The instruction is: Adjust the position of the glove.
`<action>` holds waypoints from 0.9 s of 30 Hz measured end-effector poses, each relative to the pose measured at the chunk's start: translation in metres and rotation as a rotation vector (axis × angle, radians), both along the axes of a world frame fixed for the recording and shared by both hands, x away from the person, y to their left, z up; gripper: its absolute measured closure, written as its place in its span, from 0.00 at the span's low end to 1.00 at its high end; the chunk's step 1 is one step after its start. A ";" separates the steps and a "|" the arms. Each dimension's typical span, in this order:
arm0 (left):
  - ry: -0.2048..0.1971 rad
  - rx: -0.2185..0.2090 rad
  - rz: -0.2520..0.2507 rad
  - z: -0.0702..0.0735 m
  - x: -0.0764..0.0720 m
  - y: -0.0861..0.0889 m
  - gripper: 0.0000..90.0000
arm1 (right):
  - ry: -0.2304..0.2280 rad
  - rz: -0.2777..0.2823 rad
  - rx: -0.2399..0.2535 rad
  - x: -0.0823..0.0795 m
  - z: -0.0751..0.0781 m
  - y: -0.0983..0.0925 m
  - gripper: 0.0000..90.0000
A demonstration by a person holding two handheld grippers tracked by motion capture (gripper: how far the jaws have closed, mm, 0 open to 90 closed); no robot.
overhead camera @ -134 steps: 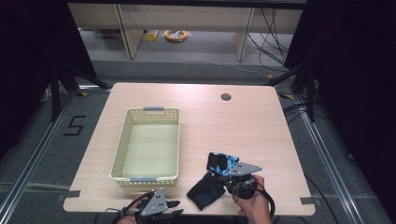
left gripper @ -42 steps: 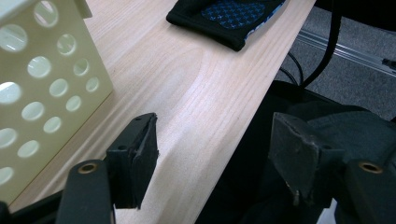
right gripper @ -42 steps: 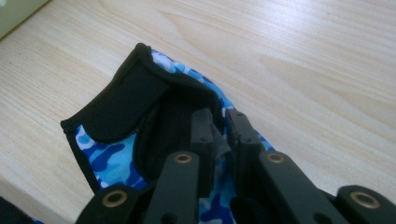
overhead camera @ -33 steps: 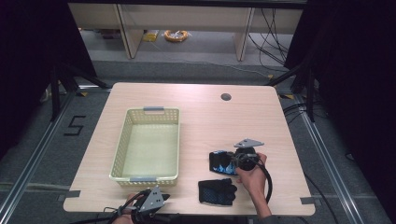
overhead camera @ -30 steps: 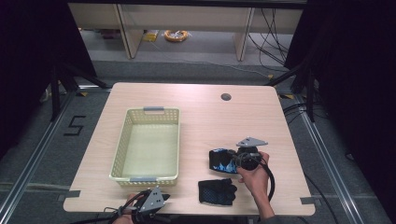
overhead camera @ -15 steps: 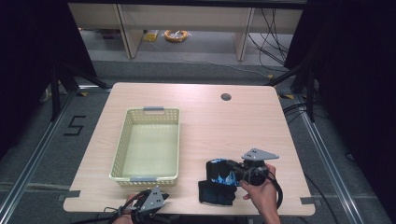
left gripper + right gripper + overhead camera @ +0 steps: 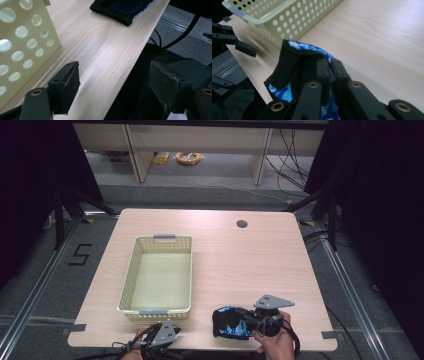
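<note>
A black cloth with a blue camouflage inside lies folded near the table's front edge, right of the basket. My right gripper is low over it and shut on a raised fold of the cloth; in the right gripper view its jaws stand pressed together with fabric between them. My left gripper rests at the front edge below the basket, open, with its jaws wide apart and nothing between them. The cloth lies farther along the edge from it.
A pale yellow perforated basket stands on the left half of the wooden table, holding nothing; its wall is close to my left gripper. A round cable hole is at the back right. The table's front edge runs under the left jaws.
My right gripper has come back toward the front edge and down, bringing the held part of the cloth onto the part lying on the table. The left gripper has stayed put.
</note>
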State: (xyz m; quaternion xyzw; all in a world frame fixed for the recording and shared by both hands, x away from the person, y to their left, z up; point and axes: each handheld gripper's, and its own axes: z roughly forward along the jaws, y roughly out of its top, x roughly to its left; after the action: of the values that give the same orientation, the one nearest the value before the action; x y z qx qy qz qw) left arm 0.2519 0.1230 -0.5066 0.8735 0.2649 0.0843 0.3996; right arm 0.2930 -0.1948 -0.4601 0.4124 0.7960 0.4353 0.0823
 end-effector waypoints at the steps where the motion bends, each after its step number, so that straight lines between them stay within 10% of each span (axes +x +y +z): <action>1: 0.004 0.010 -0.008 0.000 0.000 0.001 0.27 | 0.008 0.004 -0.007 0.000 -0.002 0.001 0.96; 27: 0.008 0.016 -0.022 -0.002 -0.001 -0.002 0.27 | 0.079 -0.022 -0.046 0.012 -0.035 0.004 0.94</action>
State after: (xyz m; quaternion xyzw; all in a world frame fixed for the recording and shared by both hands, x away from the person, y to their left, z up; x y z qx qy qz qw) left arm 0.2505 0.1206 -0.5089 0.8799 0.2562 0.0789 0.3923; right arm 0.3046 -0.1903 -0.4948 0.4359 0.8040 0.3992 0.0650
